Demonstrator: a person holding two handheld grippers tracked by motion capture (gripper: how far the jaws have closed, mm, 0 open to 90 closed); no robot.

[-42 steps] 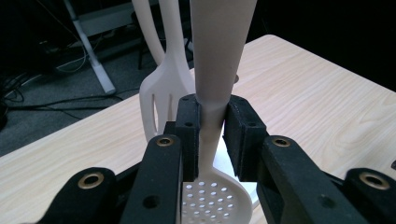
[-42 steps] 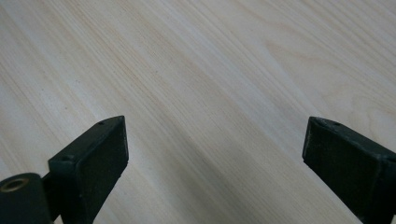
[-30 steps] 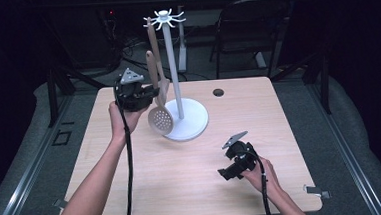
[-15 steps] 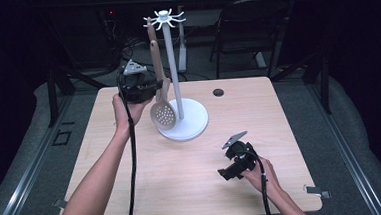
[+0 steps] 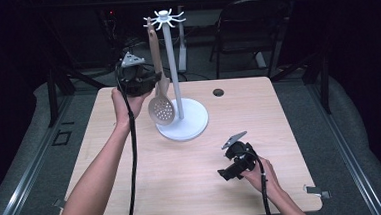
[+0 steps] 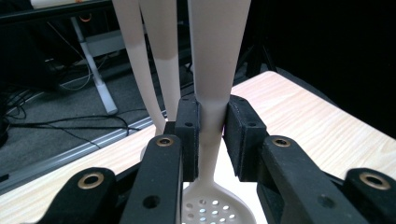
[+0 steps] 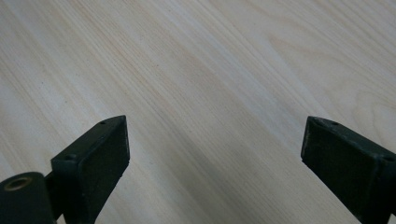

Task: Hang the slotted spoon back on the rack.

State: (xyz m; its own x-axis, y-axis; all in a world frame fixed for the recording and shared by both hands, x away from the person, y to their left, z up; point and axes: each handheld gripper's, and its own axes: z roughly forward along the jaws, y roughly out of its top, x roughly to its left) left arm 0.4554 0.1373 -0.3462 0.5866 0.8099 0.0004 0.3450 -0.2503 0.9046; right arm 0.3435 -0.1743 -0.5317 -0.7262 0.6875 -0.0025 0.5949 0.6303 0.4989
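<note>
- The left gripper [image 5: 149,82] is pinching the neck of a slotted spoon [image 5: 160,97]; in the left gripper view its two pads press on either side of the slotted spoon [image 6: 208,126], where the pale handle narrows toward the white perforated bowl.
- We hold the spoon upright in the air, bowl down, just beside the pole of the white utensil stand [image 5: 177,88] and above its round base.
- We judge the spoon light and stiff, with a smooth handle that could slip or swing in the pads; the narrow neck is a fair place to grip, keeping the bowl from pivoting.
- The handle's top end sits close to the stand's hooks [image 5: 164,20], but we cannot tell whether it has a hanging hole or touches a hook.
- The left gripper view cuts off the handle's upper part and most of the bowl.
- The right gripper [image 5: 230,166] rests low over the wooden table [image 5: 290,131], well apart, jaws spread wide around nothing.
</note>
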